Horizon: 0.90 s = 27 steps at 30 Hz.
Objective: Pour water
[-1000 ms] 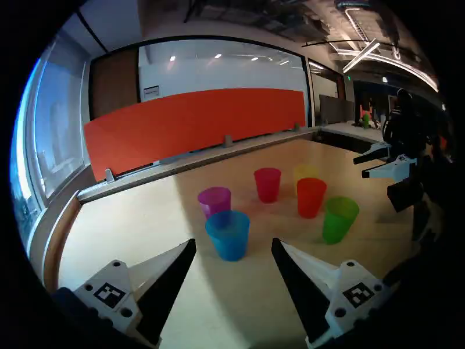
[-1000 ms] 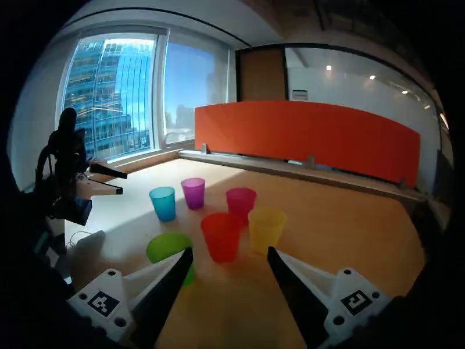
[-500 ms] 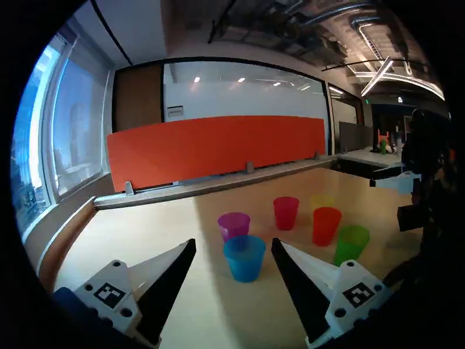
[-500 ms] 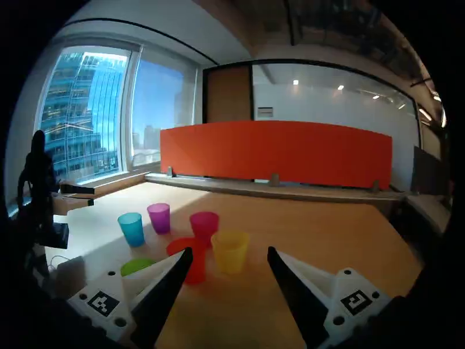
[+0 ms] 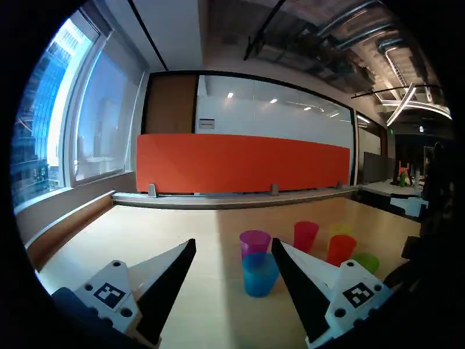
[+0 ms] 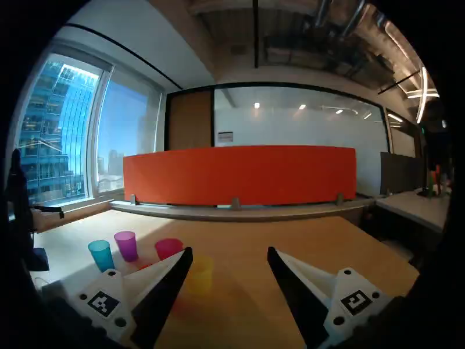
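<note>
Left gripper view looks along the left gripper [image 5: 232, 241], its jaws spread apart and empty. Beyond them a blue cup [image 5: 260, 274] stands on the tabletop [image 5: 168, 227], a purple cup [image 5: 254, 243] just behind it, with a pink cup [image 5: 306, 234], orange cup [image 5: 341, 248] and green cup [image 5: 365, 262] off to the right. The right gripper [image 6: 229, 249] hangs with jaws likewise released, grasping nothing, a yellow cup [image 6: 200, 274] just past its left finger. An orange panel [image 5: 241, 163] backs the tabletop.

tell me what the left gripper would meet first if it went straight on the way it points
Probably the translucent blue plastic cup, standing on the wooden table between the left gripper's open fingers, with the purple plastic cup right behind it. Depth is unclear, so it might pass over the rim.
</note>
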Available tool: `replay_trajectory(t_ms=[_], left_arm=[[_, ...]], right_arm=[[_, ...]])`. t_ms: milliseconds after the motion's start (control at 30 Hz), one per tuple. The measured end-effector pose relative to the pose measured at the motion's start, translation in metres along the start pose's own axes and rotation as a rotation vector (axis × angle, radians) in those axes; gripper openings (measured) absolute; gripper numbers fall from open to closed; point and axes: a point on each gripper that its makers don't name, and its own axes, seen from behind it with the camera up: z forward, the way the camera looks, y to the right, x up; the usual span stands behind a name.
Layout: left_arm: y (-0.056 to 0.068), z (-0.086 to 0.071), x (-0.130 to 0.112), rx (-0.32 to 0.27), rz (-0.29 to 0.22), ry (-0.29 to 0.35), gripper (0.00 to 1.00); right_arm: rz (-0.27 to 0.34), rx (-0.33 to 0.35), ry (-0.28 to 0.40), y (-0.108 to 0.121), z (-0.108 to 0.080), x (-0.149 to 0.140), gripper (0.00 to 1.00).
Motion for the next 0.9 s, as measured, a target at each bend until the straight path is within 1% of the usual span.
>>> replay_trajectory(t_ms=[100,200,400,500,700,900], left_arm=[[-0.003,-0.001,0.003,0.021,-0.009,0.018,0.97],[-0.006,-0.002,0.006,0.040,-0.006,0.036,0.97],[-0.007,0.000,0.010,0.058,-0.008,0.058,0.97],[-0.010,0.001,0.014,0.069,-0.008,0.071,0.97],[-0.020,0.001,0.025,0.116,0.018,0.103,0.97],[-0.026,0.002,0.027,0.147,0.051,0.124,0.97]], right_arm=[[0.002,-0.031,0.029,0.004,0.000,0.007,0.99],[-0.004,-0.058,0.048,0.007,0.000,0.009,0.99],[-0.012,-0.082,0.056,0.010,-0.001,0.009,0.99],[-0.012,-0.087,0.061,0.012,-0.002,0.012,0.99],[-0.025,-0.106,0.066,0.019,0.000,0.021,0.99],[-0.043,-0.123,0.061,0.025,0.004,0.030,0.99]])
